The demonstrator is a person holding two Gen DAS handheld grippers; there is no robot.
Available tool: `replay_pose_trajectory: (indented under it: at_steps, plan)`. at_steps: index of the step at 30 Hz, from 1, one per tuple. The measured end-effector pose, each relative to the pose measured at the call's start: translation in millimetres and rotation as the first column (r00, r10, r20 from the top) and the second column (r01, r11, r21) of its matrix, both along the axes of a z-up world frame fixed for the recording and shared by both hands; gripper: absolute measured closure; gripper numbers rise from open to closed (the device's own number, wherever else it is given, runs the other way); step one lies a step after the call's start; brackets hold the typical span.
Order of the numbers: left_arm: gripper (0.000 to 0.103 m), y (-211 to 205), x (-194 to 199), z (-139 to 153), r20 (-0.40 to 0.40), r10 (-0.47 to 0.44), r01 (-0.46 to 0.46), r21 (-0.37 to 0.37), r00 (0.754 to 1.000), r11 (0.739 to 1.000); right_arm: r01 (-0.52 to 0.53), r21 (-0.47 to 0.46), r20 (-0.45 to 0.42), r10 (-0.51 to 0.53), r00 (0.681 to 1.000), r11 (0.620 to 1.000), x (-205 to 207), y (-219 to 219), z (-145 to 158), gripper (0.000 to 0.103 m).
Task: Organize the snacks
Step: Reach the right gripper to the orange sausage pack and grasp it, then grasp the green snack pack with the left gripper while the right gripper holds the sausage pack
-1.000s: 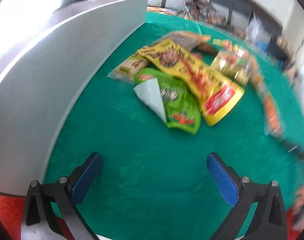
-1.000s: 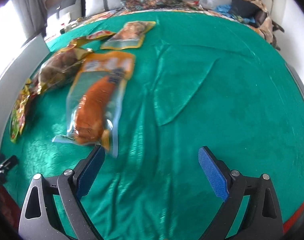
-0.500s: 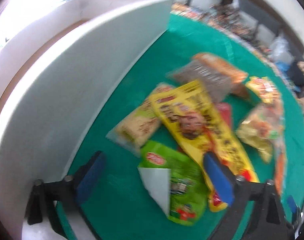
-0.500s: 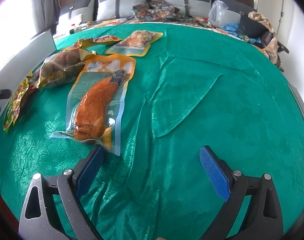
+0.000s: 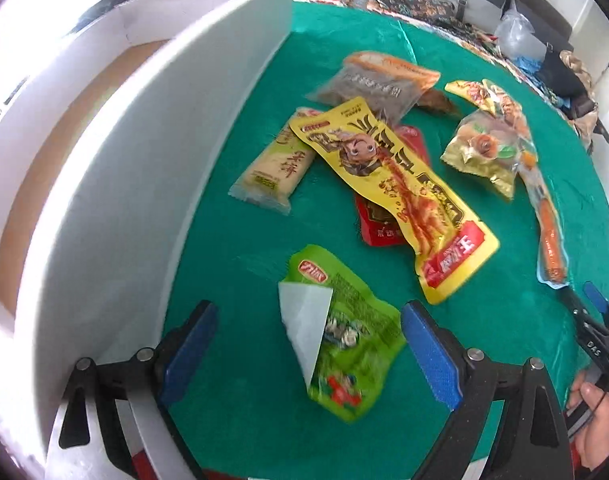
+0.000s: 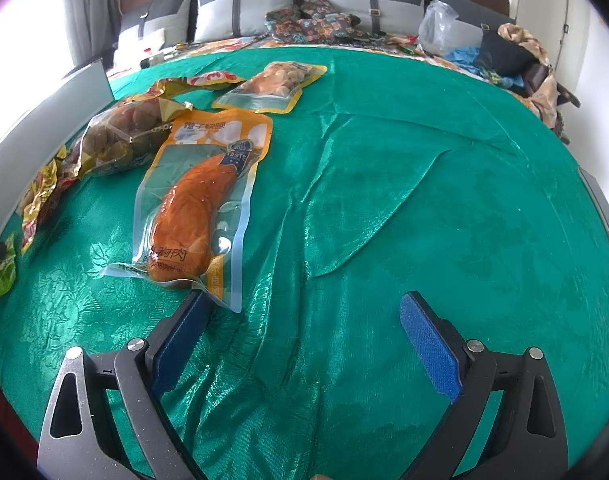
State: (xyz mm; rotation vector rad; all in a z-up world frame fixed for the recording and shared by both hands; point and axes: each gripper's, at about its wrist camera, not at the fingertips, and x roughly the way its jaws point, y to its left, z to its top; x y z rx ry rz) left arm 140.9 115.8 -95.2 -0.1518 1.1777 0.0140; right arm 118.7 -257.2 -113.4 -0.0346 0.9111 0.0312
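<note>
Several snack packs lie on a green cloth. In the left wrist view my open left gripper [image 5: 304, 340] straddles a green pack [image 5: 344, 344] with a folded white corner. Beyond it lie a long yellow pack [image 5: 396, 188], a red pack [image 5: 380, 224] under it, a pale cracker pack [image 5: 276, 168] and a grey-orange pack [image 5: 372, 80]. In the right wrist view my open, empty right gripper [image 6: 304, 336] sits just right of a clear pack with an orange chicken breast [image 6: 196, 200]; its left finger is at that pack's near corner.
A white open box [image 5: 136, 152] with a tan floor stands along the left edge of the cloth. A bag of round brown snacks [image 6: 120, 140] and a yellow-edged pack [image 6: 272, 84] lie farther back. The cloth [image 6: 424, 200] is wrinkled at right. Pillows and clutter sit behind.
My left gripper has moved forward over the green pack, which now lies between its fingers. The right gripper has stayed almost still beside the orange pack.
</note>
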Motion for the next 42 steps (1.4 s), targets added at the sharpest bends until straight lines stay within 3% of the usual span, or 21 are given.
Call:
replay_pose_trajectory:
  at_steps: [3,6,8,12,16,18,22,23,25,26,28,35,37,39,42]
  plan:
    - [0.007,-1.1,-1.9,-7.4,-0.049,0.070,-0.073,-0.069,0.996,0.995,0.000,0.000,0.000,0.000,1.000,1.000,0.0,0.0,-0.2,0.005]
    - [0.007,-17.3,-3.6,-19.0,-0.060,0.085,-0.090,-0.097,0.995,0.991,0.000,0.000,0.000,0.000,1.000,1.000,-0.1,0.0,-0.4,0.005]
    - [0.001,-27.8,11.7,-24.3,-0.032,0.044,-0.048,-0.143,0.999,0.989,-0.001,0.000,0.001,0.001,1.000,1.000,0.1,0.3,-0.3,0.005]
    - [0.001,-34.4,40.1,-21.7,-0.009,-0.073,0.070,-0.160,0.997,0.985,-0.001,0.000,0.002,0.001,1.000,1.000,0.5,-0.1,-0.9,0.005]
    - [0.001,-19.0,30.2,-5.4,0.004,-0.022,0.023,-0.128,1.000,0.992,-0.001,0.000,0.002,0.001,1.000,1.000,-0.3,-0.6,-1.3,0.005]
    - [0.001,-17.5,24.3,-6.1,-0.028,-0.019,0.016,-0.100,0.999,0.995,-0.001,-0.001,0.002,0.001,1.000,1.000,-0.2,-0.2,-1.3,0.005]
    - [0.003,-35.9,11.9,-22.2,-0.070,-0.053,0.058,0.065,0.996,0.996,-0.002,0.000,0.002,0.002,1.000,1.000,-0.4,-0.1,-1.7,0.005]
    - [0.008,-43.1,11.5,-28.8,-0.085,-0.063,0.072,0.107,0.994,0.992,-0.002,0.000,0.003,0.002,1.000,1.000,-0.4,0.0,-1.6,0.005]
    - [0.017,-46.7,8.5,-30.5,-0.065,-0.064,0.071,0.101,0.996,0.992,-0.001,-0.001,0.003,0.001,1.000,1.000,-0.6,-0.1,-2.0,0.005]
    - [0.035,-48.7,6.5,-27.8,-0.046,-0.062,0.066,0.091,0.997,0.994,-0.001,-0.001,0.003,0.001,1.000,1.000,-0.7,-0.1,-2.0,0.005]
    - [0.039,-53.8,3.8,-24.6,-0.023,-0.063,0.066,0.108,0.998,0.992,-0.003,0.001,0.002,0.003,1.000,1.000,0.8,-0.9,-2.1,0.005]
    - [0.040,-33.9,-21.0,-19.6,0.050,-0.032,0.033,-0.019,0.998,0.999,-0.037,0.019,-0.012,0.037,0.999,0.999,6.0,0.6,-1.2,0.005]
    - [0.040,-26.9,-28.3,-17.4,0.073,-0.025,0.028,-0.053,0.997,0.998,-0.030,0.103,-0.072,0.037,0.997,0.994,8.3,-9.7,5.5,0.006]
    - [0.040,-24.8,-29.6,-16.2,0.088,-0.016,0.022,-0.073,0.996,0.997,0.045,0.255,-0.129,-0.012,0.992,0.966,18.3,-22.1,18.2,0.006]
    - [0.040,-20.0,-32.9,-11.3,0.102,-0.004,0.016,-0.119,0.995,0.993,0.053,0.290,-0.186,0.002,0.982,0.956,53.2,-1.6,35.1,0.006]
